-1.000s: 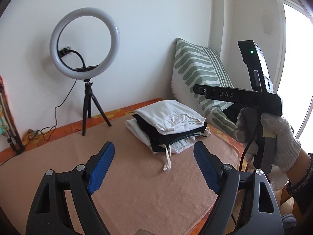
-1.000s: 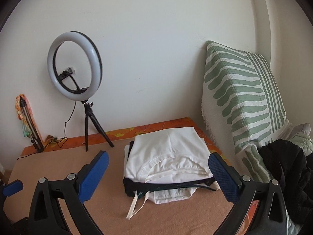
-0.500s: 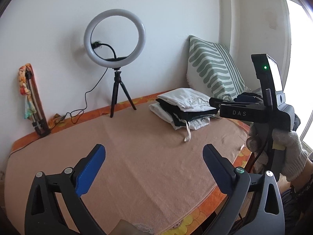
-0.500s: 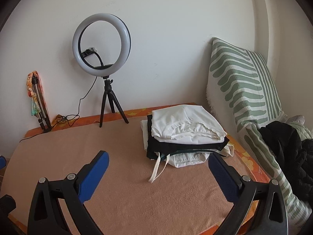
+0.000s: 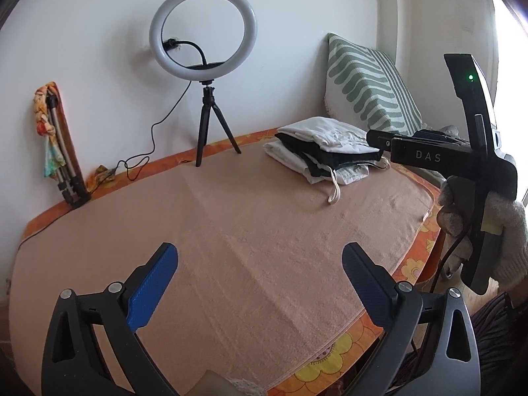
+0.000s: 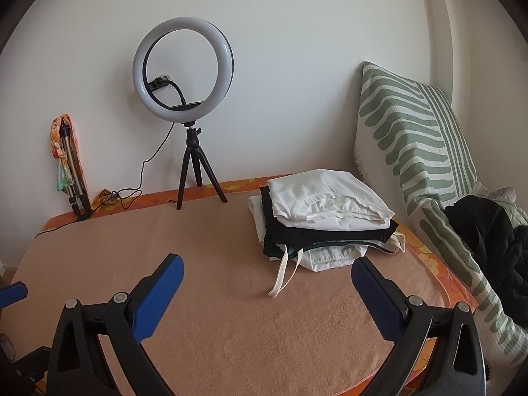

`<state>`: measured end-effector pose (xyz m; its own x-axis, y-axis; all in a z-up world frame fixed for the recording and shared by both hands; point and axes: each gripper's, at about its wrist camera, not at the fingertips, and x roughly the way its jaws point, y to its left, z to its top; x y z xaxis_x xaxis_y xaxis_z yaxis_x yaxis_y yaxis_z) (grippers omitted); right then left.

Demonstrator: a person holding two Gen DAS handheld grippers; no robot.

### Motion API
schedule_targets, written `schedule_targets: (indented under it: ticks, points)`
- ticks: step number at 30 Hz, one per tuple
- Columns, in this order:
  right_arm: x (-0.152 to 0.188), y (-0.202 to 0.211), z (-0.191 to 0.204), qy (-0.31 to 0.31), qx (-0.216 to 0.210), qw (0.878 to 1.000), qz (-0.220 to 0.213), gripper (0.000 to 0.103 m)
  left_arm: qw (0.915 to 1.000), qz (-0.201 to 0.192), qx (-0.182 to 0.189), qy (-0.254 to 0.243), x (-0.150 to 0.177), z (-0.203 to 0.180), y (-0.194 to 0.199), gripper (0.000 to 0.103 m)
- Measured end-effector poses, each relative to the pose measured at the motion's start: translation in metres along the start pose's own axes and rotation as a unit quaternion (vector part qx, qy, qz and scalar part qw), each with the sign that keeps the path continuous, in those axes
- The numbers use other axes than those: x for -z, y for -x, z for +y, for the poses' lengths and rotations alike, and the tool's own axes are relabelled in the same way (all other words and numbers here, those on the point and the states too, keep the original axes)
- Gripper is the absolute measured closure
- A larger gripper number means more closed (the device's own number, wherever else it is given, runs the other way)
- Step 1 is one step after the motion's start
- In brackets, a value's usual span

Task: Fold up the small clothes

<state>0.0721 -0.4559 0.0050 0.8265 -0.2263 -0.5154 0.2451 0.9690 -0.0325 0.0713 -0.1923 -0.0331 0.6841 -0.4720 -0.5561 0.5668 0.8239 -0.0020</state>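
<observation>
A stack of folded clothes (image 5: pixel 325 153), white on black on white, lies at the far right of the peach towel (image 5: pixel 250 237); a white drawstring hangs off its front. It also shows in the right wrist view (image 6: pixel 326 217). My left gripper (image 5: pixel 259 283) is open and empty, low over the towel's near edge, far from the stack. My right gripper (image 6: pixel 267 293) is open and empty, a short way in front of the stack. Its body, held in a gloved hand, shows in the left wrist view (image 5: pixel 468 171).
A ring light on a tripod (image 6: pixel 191 151) stands at the back by the wall. A folded tripod with a scarf (image 6: pixel 69 171) leans at the back left. A green striped pillow (image 6: pixel 412 138) and a dark pile of clothes (image 6: pixel 488 241) lie at the right.
Both grippers have pulled back from the folded stack, which now sits farther away and to the right. Both stay open and empty.
</observation>
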Motion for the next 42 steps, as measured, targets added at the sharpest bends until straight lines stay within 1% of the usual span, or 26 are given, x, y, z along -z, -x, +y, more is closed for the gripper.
schedule_targets:
  ticks: [3,8,20,28,42]
  points:
    - [0.0,0.002,0.0,0.003,0.007,1.0,-0.006,0.0,1.0,-0.001,-0.006,0.004,0.002,0.003,0.0,0.003]
    - [-0.001,0.003,-0.003,-0.012,0.004,1.0,-0.006,0.0,0.9996,-0.02,-0.021,0.007,0.002,0.009,0.005,0.003]
    - [-0.001,0.005,-0.004,-0.017,0.007,1.0,-0.008,0.0,0.9994,-0.028,-0.02,0.004,0.002,0.011,0.011,0.003]
    - [-0.001,0.007,-0.002,-0.014,0.011,1.0,-0.009,0.0,0.9988,-0.04,-0.026,0.004,0.001,0.011,0.018,0.003]
    - [0.0,0.008,0.001,-0.018,0.007,1.0,-0.008,0.0,0.9989,-0.041,-0.025,0.0,0.001,0.009,0.018,0.003]
